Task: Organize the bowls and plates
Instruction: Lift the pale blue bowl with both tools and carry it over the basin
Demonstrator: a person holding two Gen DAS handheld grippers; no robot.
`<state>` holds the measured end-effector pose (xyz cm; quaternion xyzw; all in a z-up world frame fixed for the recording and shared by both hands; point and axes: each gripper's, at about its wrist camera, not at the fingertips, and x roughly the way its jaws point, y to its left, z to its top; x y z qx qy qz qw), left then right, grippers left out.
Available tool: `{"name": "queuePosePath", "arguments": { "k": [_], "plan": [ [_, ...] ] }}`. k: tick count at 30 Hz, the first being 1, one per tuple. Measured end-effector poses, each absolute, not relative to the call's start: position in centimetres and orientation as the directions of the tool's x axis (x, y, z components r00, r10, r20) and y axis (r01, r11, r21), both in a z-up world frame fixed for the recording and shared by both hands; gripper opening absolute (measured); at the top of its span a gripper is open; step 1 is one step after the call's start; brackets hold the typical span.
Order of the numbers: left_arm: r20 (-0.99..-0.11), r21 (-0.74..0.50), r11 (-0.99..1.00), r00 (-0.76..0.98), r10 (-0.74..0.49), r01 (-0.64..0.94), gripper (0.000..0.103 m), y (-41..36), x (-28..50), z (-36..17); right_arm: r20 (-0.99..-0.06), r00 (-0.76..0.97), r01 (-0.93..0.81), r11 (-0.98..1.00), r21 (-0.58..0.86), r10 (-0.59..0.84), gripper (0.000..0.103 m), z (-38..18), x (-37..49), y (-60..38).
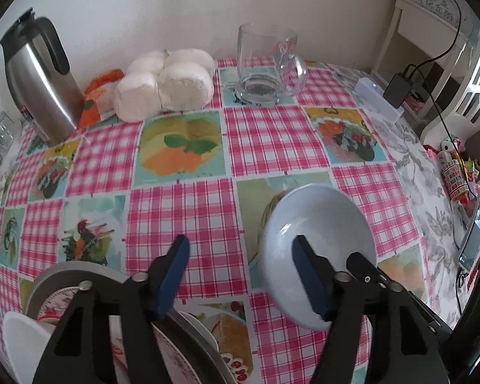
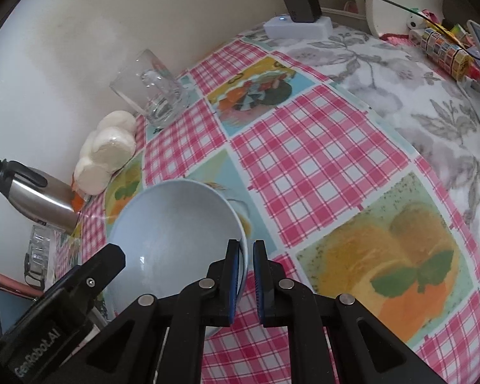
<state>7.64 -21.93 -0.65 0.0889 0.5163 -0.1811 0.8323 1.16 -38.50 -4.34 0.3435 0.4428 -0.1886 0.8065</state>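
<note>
A pale blue bowl (image 1: pixel 320 224) hangs tilted over the checked tablecloth (image 1: pixel 272 137), its inside facing me. My right gripper (image 2: pixel 246 244) is shut on the near rim of the bowl (image 2: pixel 176 233), one pad inside and one outside. One of its fingers (image 1: pixel 358 260) shows behind the bowl in the left wrist view. My left gripper (image 1: pixel 241 241) is open. The bowl's left rim lies between its blue pads, the right pad in front of the bowl's hollow and the left pad clear of it. A stack of plates (image 1: pixel 80 275) with a white bowl (image 1: pixel 19 336) lies under the left gripper.
Along the wall stand a steel thermos jug (image 1: pixel 38 76), a pack of white rolls (image 1: pixel 166 83) and a glass mug (image 1: pixel 265 67). A white power strip with a black charger (image 1: pixel 380 96) and a phone (image 1: pixel 476 230) lie at the right edge.
</note>
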Motion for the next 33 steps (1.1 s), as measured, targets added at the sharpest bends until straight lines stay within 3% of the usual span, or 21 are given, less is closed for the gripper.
{"name": "queuePosePath", "arguments": {
  "k": [11,16,24,33],
  "plan": [
    [-0.906,-0.035,0.906,0.368,-0.207,0.422,0.059,-23.0,7.3,-2.4,-0.85,0.527,0.617,0.686,0.386,0.004,0.012,-4.9,0.9,-38.7],
    [-0.911,-0.063,0.899,0.343,-0.229,0.433,0.045,-23.1,7.3,-3.1,-0.849,0.528,0.618,0.68,0.393,0.01,0.014,-5.0,0.9,-38.6],
    [-0.907,-0.088,0.895,0.336,-0.254,0.437,0.041,-23.2,7.2,-3.5,-0.831,0.552,0.601,0.661,0.449,0.063,0.017,-5.7,0.8,-38.6],
    [-0.906,-0.108,0.89,0.324,-0.271,0.442,0.022,-23.2,7.2,-3.6,-0.822,0.565,0.597,0.647,0.473,0.08,0.016,-5.5,0.8,-38.6]
  ]
}}
